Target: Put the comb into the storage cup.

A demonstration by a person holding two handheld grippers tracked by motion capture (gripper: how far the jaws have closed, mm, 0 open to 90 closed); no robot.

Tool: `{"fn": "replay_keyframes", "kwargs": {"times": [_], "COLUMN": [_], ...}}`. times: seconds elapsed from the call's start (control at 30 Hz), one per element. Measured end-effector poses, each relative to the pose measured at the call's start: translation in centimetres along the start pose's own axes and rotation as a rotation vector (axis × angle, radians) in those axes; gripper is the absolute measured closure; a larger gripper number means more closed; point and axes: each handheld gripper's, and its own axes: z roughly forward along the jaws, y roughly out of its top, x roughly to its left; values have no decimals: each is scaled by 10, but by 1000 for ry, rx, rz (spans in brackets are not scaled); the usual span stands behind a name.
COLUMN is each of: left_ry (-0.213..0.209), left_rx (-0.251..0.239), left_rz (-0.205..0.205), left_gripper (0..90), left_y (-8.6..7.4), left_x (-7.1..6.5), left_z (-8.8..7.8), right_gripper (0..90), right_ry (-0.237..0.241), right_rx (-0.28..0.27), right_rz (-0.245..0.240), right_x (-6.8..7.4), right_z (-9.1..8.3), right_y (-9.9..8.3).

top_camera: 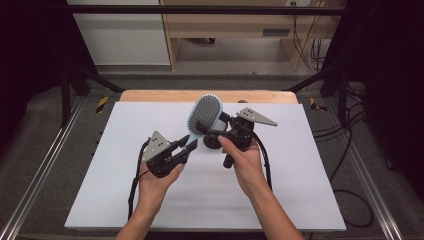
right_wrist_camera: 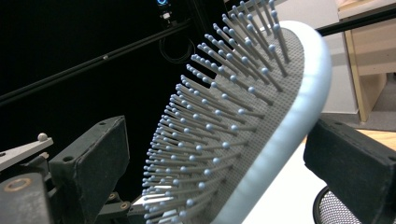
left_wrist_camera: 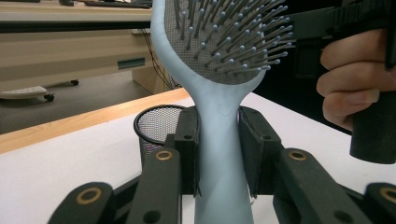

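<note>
Looking down from the high view, the pale blue plastic paddle hairbrush with grey bristles stands tilted in the air above the middle of the white worktop, its handle low and its head high. The left gripper has its fingers clamped on the handle, which I judge steadies the brush so that the other hand can take it by the head. The right gripper sits beside the head, fingers apart around it. A black wire-mesh cup stands on the worktop just beneath the brush, mostly hidden by the right gripper; probably it is where the brush belongs, though that is a guess.

From the left gripper view, both black fingers press flat against the sides of the handle, holding the brush upright with bristles facing right. The handle's end is cut off by the bottom edge. The mesh cup shows behind the left finger, its base hidden.

From the right gripper view, the bristled head lies slantwise between the two fingers, which stand apart with a gap on each side; neither pad presses on it yet. The background is too dark to make out.
</note>
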Motion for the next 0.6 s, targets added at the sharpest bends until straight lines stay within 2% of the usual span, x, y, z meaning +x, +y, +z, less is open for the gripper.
{"fn": "replay_keyframes", "kwargs": {"times": [0.2,0.6], "left_ry": [-1,-6], "left_rx": [-1,0], "left_rz": [-2,0], "left_gripper": [699,700], "left_y": [0,0], "left_x": [0,-1], "left_z": [0,0], "right_gripper": [97,150], "right_ry": [12,16], "right_rx": [-1,1], "right_rz": [29,43], "right_x": [-2,-5], "right_z": [3,4], "right_y": [0,1]}}
